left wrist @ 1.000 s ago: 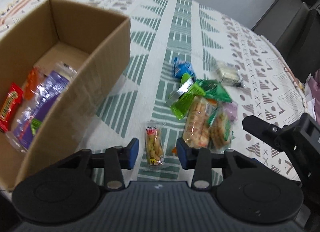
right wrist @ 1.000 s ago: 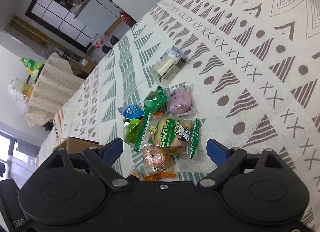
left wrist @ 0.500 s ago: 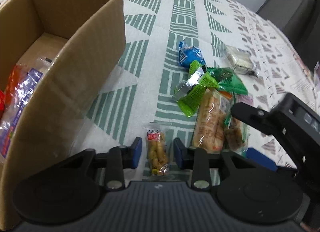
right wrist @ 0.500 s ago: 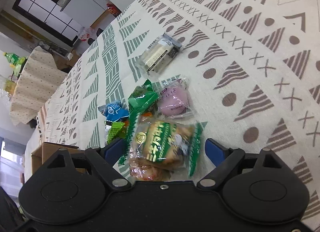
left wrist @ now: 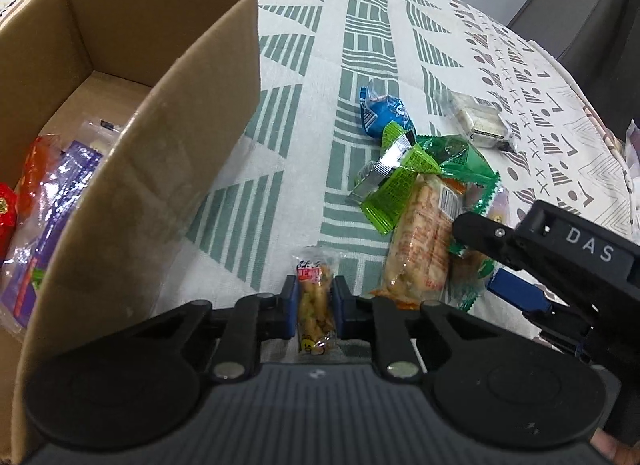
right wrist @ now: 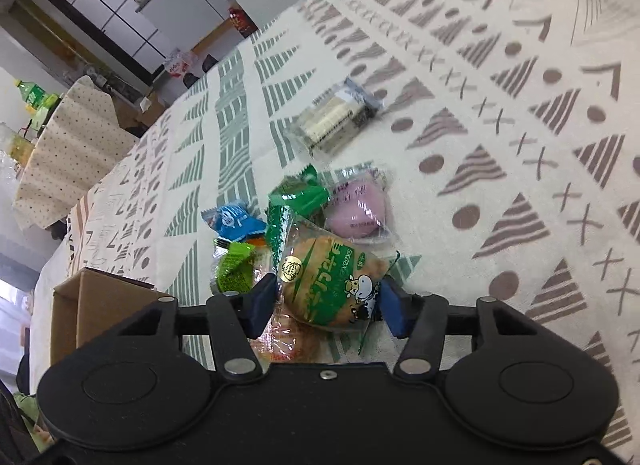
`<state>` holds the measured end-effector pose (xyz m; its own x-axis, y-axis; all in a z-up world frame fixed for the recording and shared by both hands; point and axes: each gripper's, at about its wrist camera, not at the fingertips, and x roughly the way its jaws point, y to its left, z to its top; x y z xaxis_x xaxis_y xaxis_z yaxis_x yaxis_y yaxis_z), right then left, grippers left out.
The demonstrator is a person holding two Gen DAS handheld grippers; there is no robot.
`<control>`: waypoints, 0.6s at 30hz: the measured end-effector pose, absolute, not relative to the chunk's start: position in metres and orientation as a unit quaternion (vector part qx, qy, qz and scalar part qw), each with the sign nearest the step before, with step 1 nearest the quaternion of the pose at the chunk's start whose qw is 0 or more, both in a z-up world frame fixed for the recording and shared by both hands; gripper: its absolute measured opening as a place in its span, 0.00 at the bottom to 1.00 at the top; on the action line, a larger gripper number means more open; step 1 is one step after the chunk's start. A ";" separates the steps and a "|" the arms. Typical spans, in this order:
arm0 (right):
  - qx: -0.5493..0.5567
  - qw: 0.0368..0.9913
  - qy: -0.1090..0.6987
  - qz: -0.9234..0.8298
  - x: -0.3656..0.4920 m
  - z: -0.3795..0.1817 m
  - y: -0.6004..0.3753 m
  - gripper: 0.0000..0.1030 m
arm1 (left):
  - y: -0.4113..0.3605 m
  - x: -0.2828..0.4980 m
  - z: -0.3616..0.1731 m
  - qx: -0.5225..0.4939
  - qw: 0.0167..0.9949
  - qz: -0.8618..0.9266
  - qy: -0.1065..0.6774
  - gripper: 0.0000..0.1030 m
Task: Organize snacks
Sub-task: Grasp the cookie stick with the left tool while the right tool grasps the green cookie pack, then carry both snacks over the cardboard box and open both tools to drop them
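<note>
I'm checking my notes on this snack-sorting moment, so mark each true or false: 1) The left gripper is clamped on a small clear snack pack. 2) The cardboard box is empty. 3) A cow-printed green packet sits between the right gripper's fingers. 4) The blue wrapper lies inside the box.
1) True: the left gripper is shut on the small snack pack.
2) False: the cardboard box already holds a purple packet and red wrappers.
3) True: the cow-printed packet sits between the closing jaws of the right gripper.
4) False: the blue wrapper lies on the tablecloth.
</note>
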<state>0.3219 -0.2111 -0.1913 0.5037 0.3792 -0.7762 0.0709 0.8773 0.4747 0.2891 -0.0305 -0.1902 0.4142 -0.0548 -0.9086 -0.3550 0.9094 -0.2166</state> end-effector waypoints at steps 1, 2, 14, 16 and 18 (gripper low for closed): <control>0.230 0.839 0.484 0.094 0.321 -0.188 -0.212 0.52 | -0.031 0.288 -0.188 -0.192 0.819 0.092 0.532 0.16; 0.234 0.841 0.479 0.094 0.320 -0.185 -0.213 0.52 | -0.031 0.287 -0.185 -0.191 0.821 0.093 0.530 0.16; 0.244 0.850 0.445 0.138 0.304 -0.156 -0.218 0.52 | -0.037 0.269 -0.130 -0.180 0.856 0.101 0.473 0.16; 0.244 0.852 0.439 0.147 0.301 -0.151 -0.217 0.52 | -0.037 0.266 -0.121 -0.176 0.863 0.103 0.462 0.16; 0.245 0.852 0.435 0.157 0.298 -0.146 -0.216 0.52 | -0.035 0.263 -0.113 -0.176 0.867 0.106 0.454 0.16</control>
<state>0.2978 -0.2156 -0.1463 0.5723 0.4806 -0.6644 -0.0549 0.8309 0.5538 0.2631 -0.0353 -0.1129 0.5652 0.0249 -0.8246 -0.3444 0.9154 -0.2085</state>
